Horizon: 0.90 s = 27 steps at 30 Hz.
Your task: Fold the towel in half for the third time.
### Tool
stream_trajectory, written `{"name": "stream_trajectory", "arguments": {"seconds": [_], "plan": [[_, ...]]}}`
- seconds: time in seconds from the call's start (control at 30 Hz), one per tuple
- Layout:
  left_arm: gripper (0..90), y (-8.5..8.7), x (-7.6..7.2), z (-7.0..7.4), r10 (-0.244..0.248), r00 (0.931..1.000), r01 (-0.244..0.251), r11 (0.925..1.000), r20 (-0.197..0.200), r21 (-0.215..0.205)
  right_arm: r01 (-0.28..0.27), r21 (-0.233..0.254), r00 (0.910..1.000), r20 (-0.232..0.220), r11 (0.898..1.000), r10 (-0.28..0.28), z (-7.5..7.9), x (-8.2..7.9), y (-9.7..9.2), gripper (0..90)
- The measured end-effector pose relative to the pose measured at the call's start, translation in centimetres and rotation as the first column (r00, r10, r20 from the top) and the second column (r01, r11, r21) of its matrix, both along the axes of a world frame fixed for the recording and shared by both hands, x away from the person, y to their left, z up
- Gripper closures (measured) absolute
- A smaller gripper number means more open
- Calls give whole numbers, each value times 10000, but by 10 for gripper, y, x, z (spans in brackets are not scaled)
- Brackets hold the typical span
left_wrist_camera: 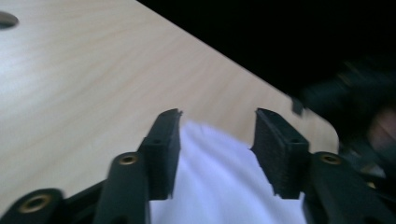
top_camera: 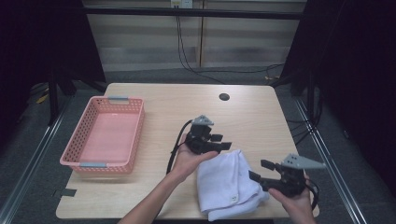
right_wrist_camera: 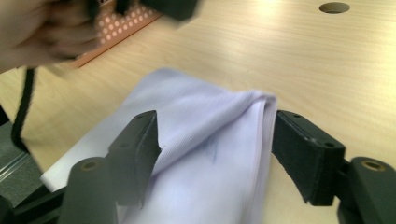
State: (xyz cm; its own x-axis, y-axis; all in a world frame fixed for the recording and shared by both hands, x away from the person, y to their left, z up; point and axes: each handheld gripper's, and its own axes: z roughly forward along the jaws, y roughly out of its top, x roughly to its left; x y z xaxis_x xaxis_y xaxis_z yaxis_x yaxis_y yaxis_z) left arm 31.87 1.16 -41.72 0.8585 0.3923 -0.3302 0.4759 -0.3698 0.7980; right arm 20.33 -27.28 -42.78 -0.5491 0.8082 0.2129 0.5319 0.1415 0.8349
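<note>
white folded cloth: position and hand-held gripper status

white folded cloth (top_camera: 227, 183), soft fabric, doubled over in several layers. location: front right part of the pale wooden counter (top_camera: 187, 100), close to the near edge, with one corner reaching the edge itself. a small tag sits on the lower part of the top layer in the high view. in the right gripper view the folded edges stack up along the right side of the bundle, and a faint bluish mark shows on the upper layer.

left hand-held gripper (top_camera: 223, 142), black, grey three-cornered plate on top, held in the person's left hand just above the cloth's upper left corner. jaws stand partly apart. in the left gripper view (left_wrist_camera: 217, 140) the cloth lies below and between the two jaws, with clear gaps at both pads; nothing gripped.

right hand-held gripper (top_camera: 260, 170), black, same grey plate, held in the person's right hand at the cloth's right side, jaws pointing left toward it. jaws spread wide. in the right gripper view (right_wrist_camera: 215, 140) the bundle lies between them; the right pad stands just beside the folded edge, and whether it touches cannot be told. the left pad overlaps the fabric in the picture without pinching it. nothing gripped.

pink plastic perforated basket (top_camera: 133, 135), rectangular, grey handle clips at both short ends, on the left part of the counter, well apart from the cloth.

round dark cable hole (top_camera: 224, 97), far side of the counter.
</note>
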Motion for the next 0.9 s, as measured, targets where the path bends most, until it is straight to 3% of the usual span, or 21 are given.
{"name": "stream_trajectory", "arguments": {"seconds": [0.03, 0.1, 0.17, 0.2, 0.23, 0.3, 0.33, 0.4, 0.43, 0.47, 0.5, 0.57, 0.6, 0.63, 0.67, 0.7, 0.73, 0.8, 0.87, 0.9], "plan": [[555, 6, -11, -5, -306, 9994, 311, 9990, -167, 326, 32, -85, 9999, -166, 10000, -33, -3, 11, 1, 346], [589, 12, -31, -12, -626, 9980, 630, 9956, -73, 698, -488, -114, 9965, -679, 9987, 480, -11, 35, 8, 392], [586, 15, -55, -18, -1110, 9937, 1117, 9901, -138, 850, -335, -335, 9974, -644, 9989, 313, -18, 49, 15, 396], [566, 16, -65, -20, -1282, 9917, 1284, 9880, -81, 855, -566, -242, 9936, -988, 9981, 539, -25, 61, 19, 398], [552, 16, -78, -24, -1754, 9841, 1771, 9805, -274, 852, -547, -418, 9928, -1089, 9976, 499, -29, 67, 22, 387], [495, 15, -94, -27, -2299, 9731, 2306, 9698, -171, 799, -450, -1252, 9946, -990, 9911, 326, -40, 80, 29, 383], [489, 12, -103, -31, -2662, 9635, 2677, 9602, -293, 797, -507, -1203, 9920, -1209, 9914, 361, -44, 84, 30, 411], [457, 6, -117, -42, -3022, 9514, 3067, 9470, -588, 953, -383, -1657, 9942, -1059, 9854, 209, -51, 87, 32, 675], [455, 2, -123, -49, -3008, 9526, 3041, 9418, -451, 1432, -372, -1725, 9931, -1162, 9843, 171, -51, 87, 31, 757], [442, 0, -127, -57, -3113, 9499, 3113, 9353, -271, 1682, -314, -1477, 9930, -1169, 9885, 141, -49, 85, 27, 843], [428, -3, -130, -65, -3119, 9500, 3084, 9289, -155, 2049, -316, -1377, 9935, -1127, 9900, 160, -46, 83, 23, 853], [487, -2, -130, -68, -2976, 9542, 2853, 9357, 302, 2076, -331, -1616, 9930, -1171, 9863, 141, -45, 80, 17, 867], [535, -2, -128, -68, -3026, 9523, 2878, 9334, 390, 2146, -300, -1811, 9919, -1271, 9830, 69, -46, 77, 15, 869], [603, 0, -127, -68, -3086, 9470, 2771, 9250, 888, 2598, -311, -1906, 9921, -1254, 9812, 70, -49, 76, 14, 869], [672, 0, -127, -69, -2978, 9489, 2635, 9295, 1039, 2580, -281, -1938, 9919, -1266, 9806, 34, -52, 74, 12, 869], [696, 1, -125, -70, -3046, 9439, 2638, 9277, 1273, 2641, -272, -1965, 9915, -1301, 9801, 14, -54, 74, 10, 869], [750, 0, -122, -71, -2971, 9454, 2561, 9314, 1337, 2588, -221, -1858, 9921, -1254, 9823, -14, -57, 76, 7, 869], [781, -2, -112, -70, -2950, 9482, 2547, 9277, 1178, 2730, -113, -1817, 9914, -1300, 9833, -126, -58, 79, 5, 868], [786, -2, -101, -71, -2662, 9581, 2321, 9381, 1062, 2572, 106, -2108, 9933, -1102, 9775, -345, -58, 83, 6, 867], [786, 0, -97, -71, -2551, 9607, 2197, 9397, 1092, 2621, 215, -2104, 9930, -1087, 9774, -453, -59, 86, 4, 865]]}}
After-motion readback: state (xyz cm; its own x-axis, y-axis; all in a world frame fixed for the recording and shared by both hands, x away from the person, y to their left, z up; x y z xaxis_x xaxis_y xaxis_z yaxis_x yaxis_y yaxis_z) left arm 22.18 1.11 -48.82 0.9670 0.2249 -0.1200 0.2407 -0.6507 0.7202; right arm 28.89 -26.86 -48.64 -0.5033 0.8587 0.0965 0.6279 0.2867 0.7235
